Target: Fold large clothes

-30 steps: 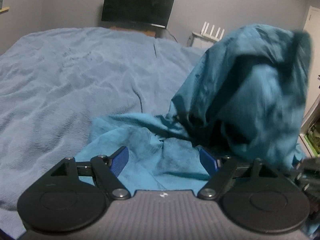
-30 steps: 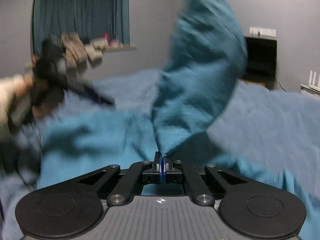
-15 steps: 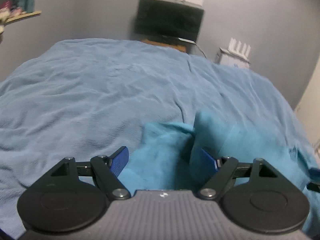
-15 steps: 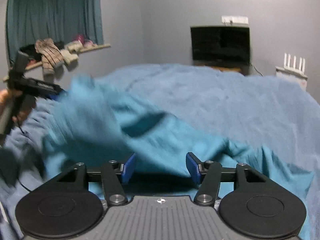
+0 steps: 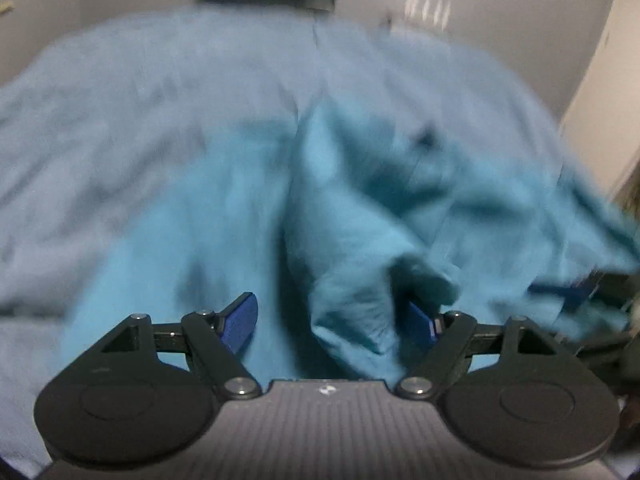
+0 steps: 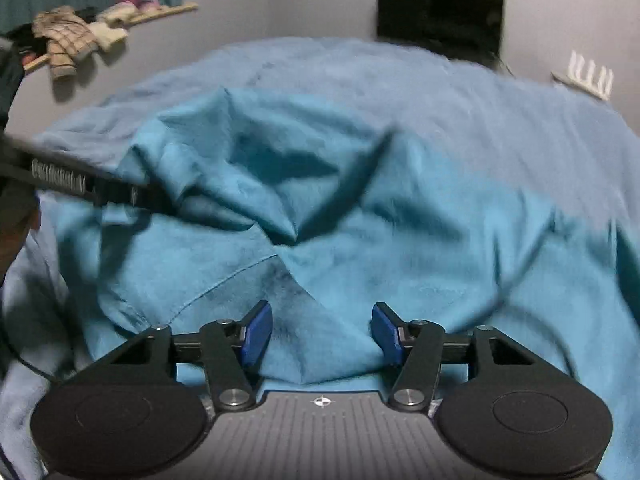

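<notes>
A large teal garment (image 6: 360,216) lies crumpled on the bed's light blue blanket (image 6: 500,92). It also shows, blurred, in the left wrist view (image 5: 360,220). My left gripper (image 5: 332,320) is open, with a raised fold of the garment standing between its blue pads (image 5: 240,320). My right gripper (image 6: 322,334) is open just above the garment's near edge, cloth bunched between its pads (image 6: 256,332). The left gripper's black body (image 6: 80,184) reaches in from the left in the right wrist view, touching the garment's left side.
A dark screen (image 6: 440,12) stands against the grey wall beyond the bed, with a white router (image 6: 592,76) to its right. A shelf with piled clothes (image 6: 72,36) hangs at the upper left. A white door or cabinet (image 5: 600,92) borders the bed's right.
One second ago my right gripper held the garment lifted; it has opened and the garment has dropped onto the bed. Both grippers have moved down close to the cloth.
</notes>
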Demonstrator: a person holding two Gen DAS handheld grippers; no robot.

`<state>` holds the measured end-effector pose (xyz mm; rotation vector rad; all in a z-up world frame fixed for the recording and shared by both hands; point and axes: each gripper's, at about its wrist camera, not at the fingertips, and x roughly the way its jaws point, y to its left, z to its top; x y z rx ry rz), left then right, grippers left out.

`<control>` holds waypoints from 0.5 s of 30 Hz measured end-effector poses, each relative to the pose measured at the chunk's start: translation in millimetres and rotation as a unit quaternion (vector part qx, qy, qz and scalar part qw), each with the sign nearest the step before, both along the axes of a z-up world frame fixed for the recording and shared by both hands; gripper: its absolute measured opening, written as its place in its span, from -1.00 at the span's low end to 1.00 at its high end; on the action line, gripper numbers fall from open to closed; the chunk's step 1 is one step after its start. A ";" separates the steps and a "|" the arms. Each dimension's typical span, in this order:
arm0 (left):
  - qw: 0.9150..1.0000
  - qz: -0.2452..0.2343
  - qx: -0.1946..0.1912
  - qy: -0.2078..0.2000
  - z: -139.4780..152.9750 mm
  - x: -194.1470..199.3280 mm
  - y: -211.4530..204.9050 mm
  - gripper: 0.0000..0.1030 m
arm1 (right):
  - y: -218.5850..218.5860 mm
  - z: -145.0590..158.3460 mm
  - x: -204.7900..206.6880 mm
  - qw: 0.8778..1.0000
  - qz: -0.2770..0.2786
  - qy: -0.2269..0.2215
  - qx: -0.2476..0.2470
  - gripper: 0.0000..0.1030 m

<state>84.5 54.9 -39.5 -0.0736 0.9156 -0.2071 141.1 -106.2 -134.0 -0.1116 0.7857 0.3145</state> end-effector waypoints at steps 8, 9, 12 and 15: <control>0.997 -0.026 0.063 -0.021 -20.6 -15.8 -5.0 0.59 | -12.3 19.0 -19.9 0.997 -0.022 -0.061 0.043 0.25; 0.998 -0.025 0.061 -0.021 -22.5 -14.6 -6.2 0.59 | -11.4 19.2 -16.8 0.998 -0.031 -0.054 0.032 0.25; 0.998 -0.026 0.060 -0.023 -23.2 -14.0 -7.1 0.60 | -12.1 3.1 -10.5 0.999 -0.048 -0.018 0.012 0.24; 0.998 -0.028 0.060 -0.023 -24.7 -7.0 -9.7 0.61 | -18.4 -2.4 -12.6 0.999 -0.043 -0.019 0.018 0.24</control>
